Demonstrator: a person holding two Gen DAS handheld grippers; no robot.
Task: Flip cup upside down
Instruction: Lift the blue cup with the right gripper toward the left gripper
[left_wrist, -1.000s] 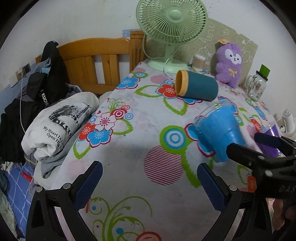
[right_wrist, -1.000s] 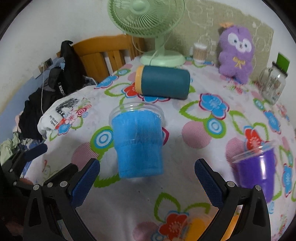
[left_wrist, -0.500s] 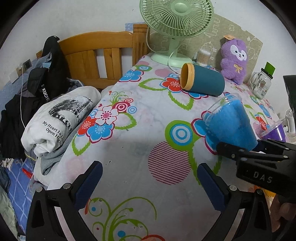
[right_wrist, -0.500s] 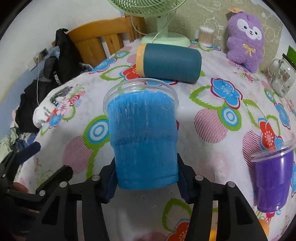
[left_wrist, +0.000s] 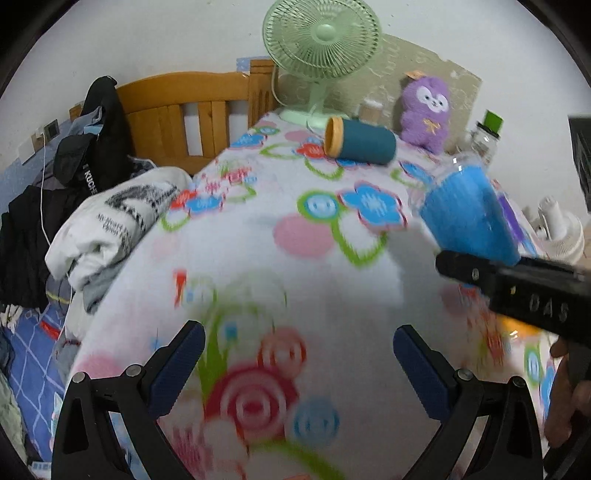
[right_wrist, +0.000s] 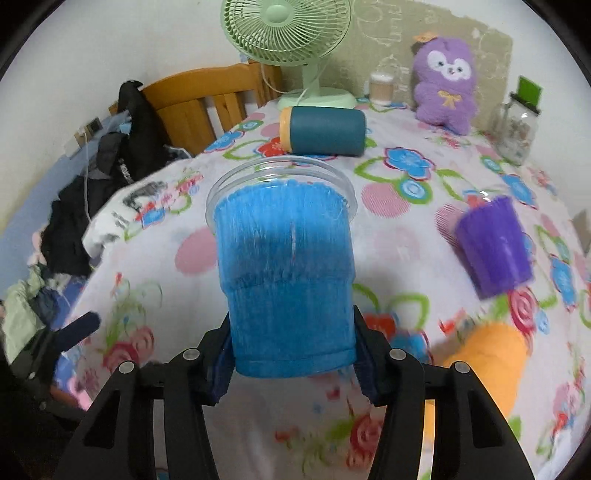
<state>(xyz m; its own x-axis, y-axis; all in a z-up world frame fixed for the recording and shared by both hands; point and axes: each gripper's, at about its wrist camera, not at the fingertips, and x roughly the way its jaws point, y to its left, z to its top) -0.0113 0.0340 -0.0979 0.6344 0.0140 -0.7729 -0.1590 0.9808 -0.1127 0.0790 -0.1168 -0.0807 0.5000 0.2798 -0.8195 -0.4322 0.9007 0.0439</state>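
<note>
Change: half a second ago the right gripper already clamped the blue cup; since then the cup has been lifted off the flowered tablecloth, and both views now smear with motion blur.
Left gripper: the left gripper sits at the bottom of the left wrist view, its blue pads spread wide with nothing between them.
Blue cup, look: clear plastic with a see-through rim on top and a rough, streaky blue coating over its walls; a ridge runs around it below the middle; mouth up, leaning slightly.
Blue cup, place: centre of the right wrist view, base pinched between the two pads; at the right of the left wrist view, above the black bar of the right gripper.
Teal canister: lying on its side with an orange end toward the left, upper centre; contents cannot be told.
Purple cup: right of centre in the right wrist view, tilted in the picture, inside not shown.
Orange cup: lower right, blurred.
Glass jar: upper right, green lid raised, something pale inside.
Backdrop: green fan at top centre, purple plush toy to its right.
</note>
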